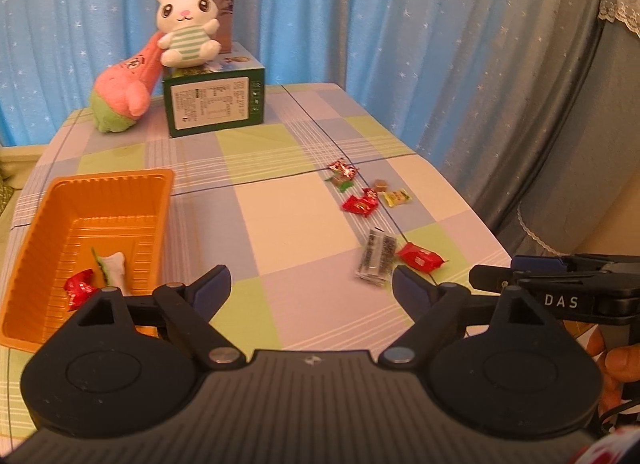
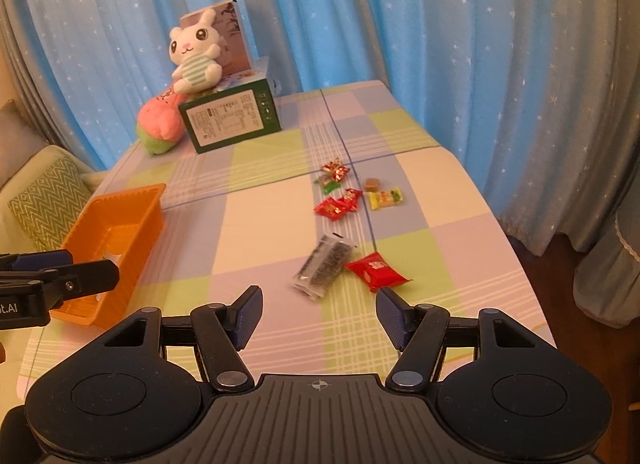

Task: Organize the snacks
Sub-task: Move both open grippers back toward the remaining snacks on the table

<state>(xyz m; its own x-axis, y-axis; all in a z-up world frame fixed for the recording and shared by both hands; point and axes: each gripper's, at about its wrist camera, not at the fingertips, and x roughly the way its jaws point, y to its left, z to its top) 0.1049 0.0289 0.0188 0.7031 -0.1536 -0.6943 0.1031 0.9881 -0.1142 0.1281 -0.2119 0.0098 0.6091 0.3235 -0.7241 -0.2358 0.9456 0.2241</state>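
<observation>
Nearest, both tongs hang over the front of the surface (image 2: 280,223), pointing down at a slant. The left tongs (image 1: 311,286) are spread wide with nothing between them; the right tongs (image 2: 319,306) are spread too, a little less, and also hold nothing. They are side by side, so a sideways swing of either could knock the two together.

Just ahead of the right tongs lie a silver packet (image 2: 323,266) and a red packet (image 2: 378,270), touching or nearly so. I judge these the likeliest next picks. The risk is that the tongs close across both at once, or that one finger shoves the red packet toward the right edge of the surface, which is not far off. The silver packet looks flat and slick, so a shallow pinch might slip off it.

To the left sits the orange tray (image 1: 160,199), with a red sweet (image 1: 78,288) and a white wrapped piece (image 1: 114,264) already inside. It looks light, and a nudge against its rim could slide it.

Farther on, a cluster of small sweets (image 2: 344,191) lies close together mid-surface; singling one out without scattering its neighbours may be fiddly.

At the back stand a green box (image 2: 230,121) and a plush rabbit (image 2: 194,53), well clear.
</observation>
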